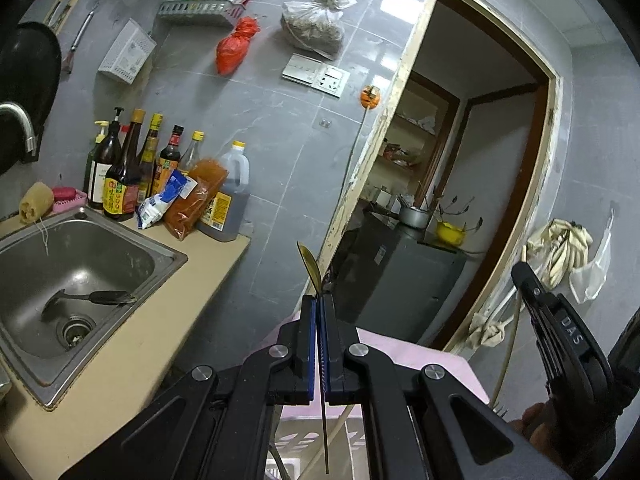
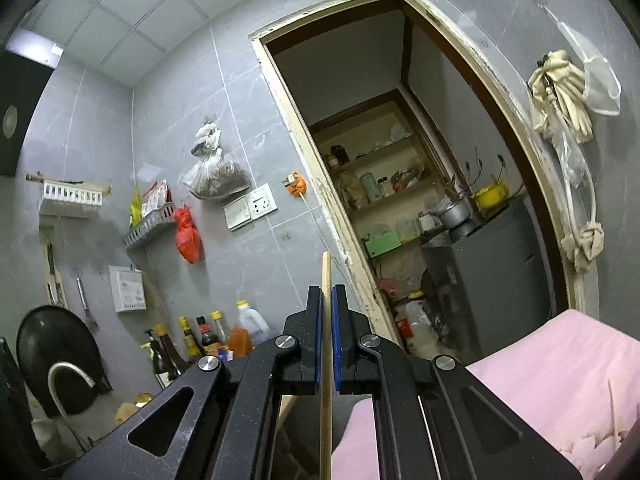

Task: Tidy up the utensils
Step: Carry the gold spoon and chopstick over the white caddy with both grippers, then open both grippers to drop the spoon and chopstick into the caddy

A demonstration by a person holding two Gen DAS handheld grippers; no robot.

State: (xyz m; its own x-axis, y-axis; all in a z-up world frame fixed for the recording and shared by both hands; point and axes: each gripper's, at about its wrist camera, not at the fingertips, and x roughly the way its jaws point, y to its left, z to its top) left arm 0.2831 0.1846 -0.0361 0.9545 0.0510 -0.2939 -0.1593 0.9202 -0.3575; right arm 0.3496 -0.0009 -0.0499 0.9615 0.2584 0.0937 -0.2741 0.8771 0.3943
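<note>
Holding one utensil each, both claws are raised well above any drop-off spot. Left claw (image 1: 319, 304) is pressed together on a gold spoon (image 1: 310, 262): bowl sticks up past the fingertips, thin handle runs straight down between the pads and out below. Right claw (image 2: 327, 296) pinches a wooden chopstick (image 2: 326, 276), also upright, its end above the pads and its shaft dropping out of frame below.

Key relation: both long axes run along the fingers, roughly vertical in view, so each piece looks ready to go down end-first into a holder. Below the left claw a white slotted basket (image 1: 288, 438) shows at the near edge, next to a pink cloth (image 1: 404, 354); the spoon handle hangs over it. Left hand seems nearer to it, judging by that view alone.

View differences: left wrist shows the sink (image 1: 52, 376) with a dark ladle (image 1: 90, 298) still lying in it, the table (image 1: 132, 356) on the left, the bottles (image 1: 132, 168), and the right claw's body at the far right. Right wrist shows none of the basket or sink bowl, only the tap (image 2: 70, 376), pan (image 2: 52, 344), doorway and pink cloth.
</note>
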